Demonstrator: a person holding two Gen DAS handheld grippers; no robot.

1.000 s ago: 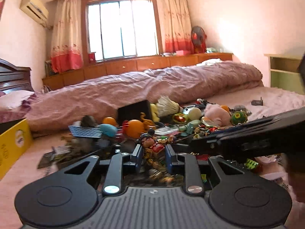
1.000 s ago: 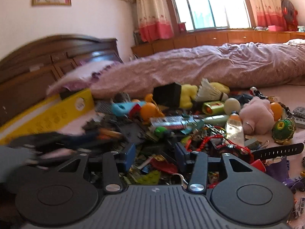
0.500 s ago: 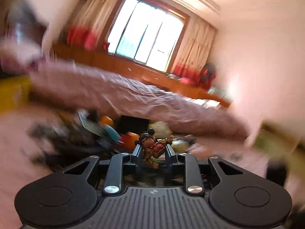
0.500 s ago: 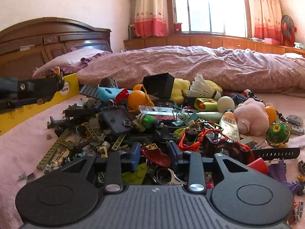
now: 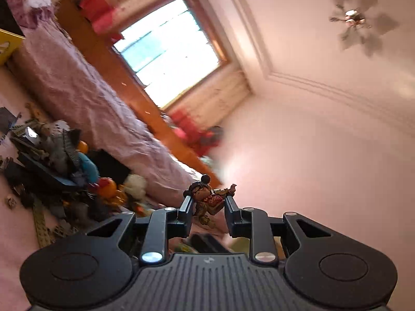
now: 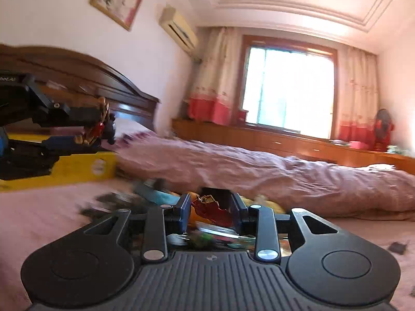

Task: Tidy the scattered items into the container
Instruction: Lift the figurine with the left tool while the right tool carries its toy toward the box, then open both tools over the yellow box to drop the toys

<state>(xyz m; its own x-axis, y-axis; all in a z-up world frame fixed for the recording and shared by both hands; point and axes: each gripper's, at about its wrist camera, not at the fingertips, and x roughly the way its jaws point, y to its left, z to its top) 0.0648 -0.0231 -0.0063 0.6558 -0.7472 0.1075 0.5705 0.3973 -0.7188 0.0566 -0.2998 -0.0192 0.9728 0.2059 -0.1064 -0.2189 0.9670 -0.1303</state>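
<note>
A rumpled pink quilt (image 6: 272,165) is laid across the middle of the right wrist view, on the pink bed surface (image 6: 39,215) that fills the lower left of that frame. The yellow container (image 6: 85,167) is seen at the left edge of the same view, against the dark headboard.

The pile of scattered items (image 5: 67,171) is located at the lower left of the tilted left wrist view, below the quilt; in the right wrist view it is blurred and partly hidden behind the fingers.

The left gripper (image 5: 207,203) is clamped on a small figurine (image 5: 206,198) with black hair buns and a red body, held clear of the pile. In the right wrist view this gripper is seen at the left, in front of the container.

The right gripper (image 6: 210,208) is clamped on a red piece (image 6: 211,211) between its pads; its exact kind cannot be told.
</note>
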